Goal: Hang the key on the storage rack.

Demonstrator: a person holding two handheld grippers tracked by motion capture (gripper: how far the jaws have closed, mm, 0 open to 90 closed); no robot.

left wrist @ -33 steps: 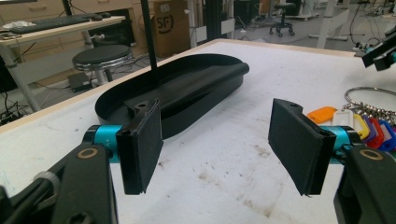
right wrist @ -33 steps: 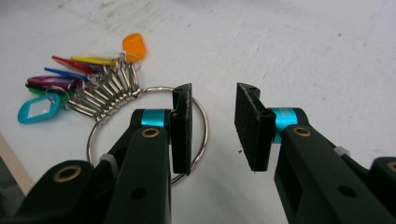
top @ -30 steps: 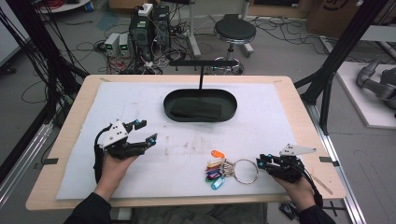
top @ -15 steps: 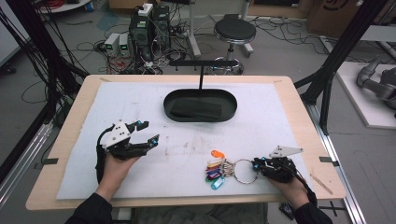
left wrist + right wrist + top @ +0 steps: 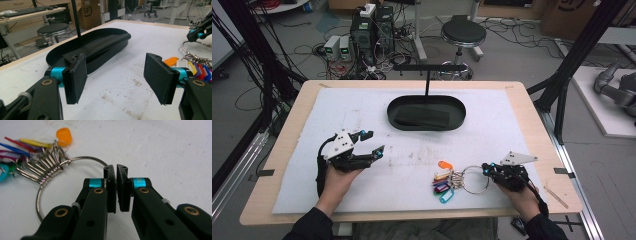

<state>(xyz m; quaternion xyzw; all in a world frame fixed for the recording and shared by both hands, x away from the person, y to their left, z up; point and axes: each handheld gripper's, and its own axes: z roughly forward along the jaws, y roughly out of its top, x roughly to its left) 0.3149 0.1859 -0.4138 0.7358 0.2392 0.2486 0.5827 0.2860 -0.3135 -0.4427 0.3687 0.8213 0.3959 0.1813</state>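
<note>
Ring gripped at its right edge
The right gripper's point(image 5: 115, 171) jaws have just been closed on the ring point(image 5: 40, 195); lifting seems possible; the left gripper point(image 5: 367, 142), left of the ring, is held apart

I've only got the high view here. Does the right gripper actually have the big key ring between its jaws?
Observer: In the right gripper view, the right gripper has its jaws shut together, and the key ring runs in at their tips.
Operator: And the left one?
Observer: In the left gripper view, the left gripper stands open with nothing between its jaws, facing the black tray.
</note>
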